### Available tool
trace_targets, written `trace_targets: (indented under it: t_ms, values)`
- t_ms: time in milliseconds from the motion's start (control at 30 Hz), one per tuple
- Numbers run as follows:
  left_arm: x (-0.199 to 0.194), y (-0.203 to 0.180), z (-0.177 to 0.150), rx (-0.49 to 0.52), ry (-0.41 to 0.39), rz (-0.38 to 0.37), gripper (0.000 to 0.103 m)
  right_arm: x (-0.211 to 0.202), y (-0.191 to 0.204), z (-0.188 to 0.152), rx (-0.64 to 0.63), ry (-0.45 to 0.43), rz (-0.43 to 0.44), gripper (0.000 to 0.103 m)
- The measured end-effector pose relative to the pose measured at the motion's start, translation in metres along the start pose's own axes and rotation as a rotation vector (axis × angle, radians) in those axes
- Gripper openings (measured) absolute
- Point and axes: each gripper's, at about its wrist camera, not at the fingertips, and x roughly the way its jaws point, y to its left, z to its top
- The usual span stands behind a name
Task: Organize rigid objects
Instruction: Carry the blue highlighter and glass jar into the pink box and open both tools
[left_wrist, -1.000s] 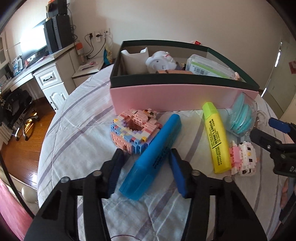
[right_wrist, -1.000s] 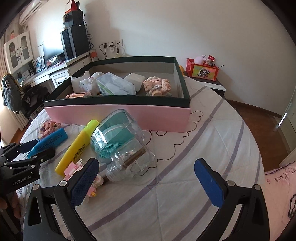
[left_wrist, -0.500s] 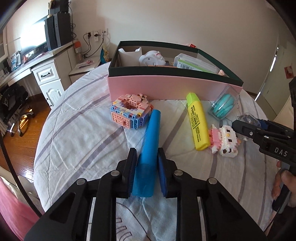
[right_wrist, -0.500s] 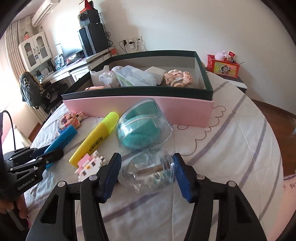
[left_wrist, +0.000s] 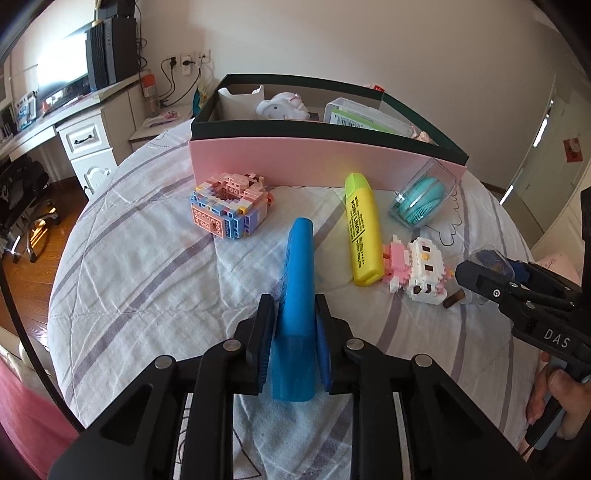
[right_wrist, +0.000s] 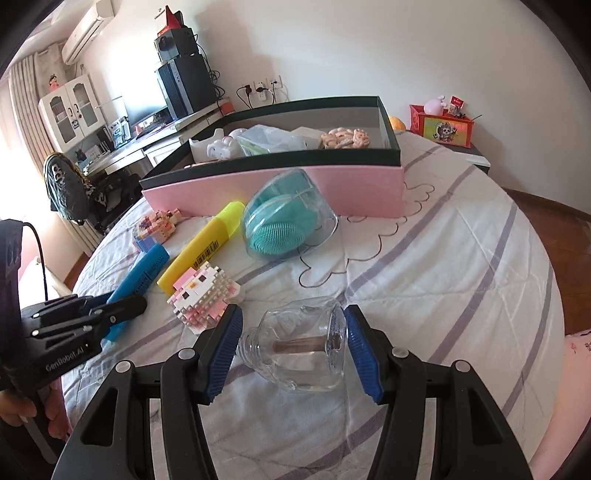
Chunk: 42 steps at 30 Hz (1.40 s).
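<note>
Blue plastic fills the near view: the left gripper (left_wrist: 293, 332), whose fingers stood apart around it a second ago, is now clamped on the thick blue highlighter pen (left_wrist: 297, 280). The right gripper (right_wrist: 290, 345), wide open a second ago, has closed its fingers onto the clear glass bottle (right_wrist: 303, 349) lying on the striped cloth bench (right_wrist: 443, 258). Both look ready to lift. Beyond lie the yellow highlighter pen (left_wrist: 362, 229), two brick toys and, farthest, the pink open storage box (left_wrist: 314, 158), the likely destination.
</note>
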Motion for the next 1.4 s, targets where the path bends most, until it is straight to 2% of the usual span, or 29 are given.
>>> trace_targets:
  t_ms: [100,400,567,733,900,1100,1267,1367,1400]
  values:
    - [0.0,-0.001,0.003,-0.007,-0.025,0.011,0.016,-0.001,-0.001,0.0,0.007,-0.008,0.009,0.058]
    - [-0.033,-0.007,0.022,0.004,-0.127,-0.017,0.016,-0.017,0.007,0.014,-0.017,-0.068,0.03,0.058]
    - [-0.052,-0.016,0.053,0.035,-0.184,-0.049,0.016,-0.03,0.02,0.041,-0.057,-0.126,0.038,0.058]
    - [-0.05,-0.023,0.099,0.075,-0.209,-0.088,0.016,-0.035,0.033,0.081,-0.124,-0.184,0.032,0.058]
    - [-0.014,-0.027,0.153,0.097,-0.154,-0.114,0.016,-0.011,0.034,0.132,-0.17,-0.194,-0.011,0.058]
    - [0.049,-0.026,0.198,0.1,-0.057,-0.076,0.016,0.042,0.012,0.178,-0.174,-0.136,-0.104,0.058]
    - [0.091,-0.027,0.214,0.105,0.021,-0.049,0.016,0.088,-0.007,0.197,-0.167,-0.051,-0.153,0.059]
    - [0.102,-0.032,0.215,0.108,0.032,-0.027,0.017,0.104,-0.014,0.201,-0.163,-0.019,-0.157,0.059]
    - [0.103,-0.033,0.215,0.107,0.028,-0.018,0.022,0.106,-0.015,0.201,-0.163,-0.023,-0.155,0.059]
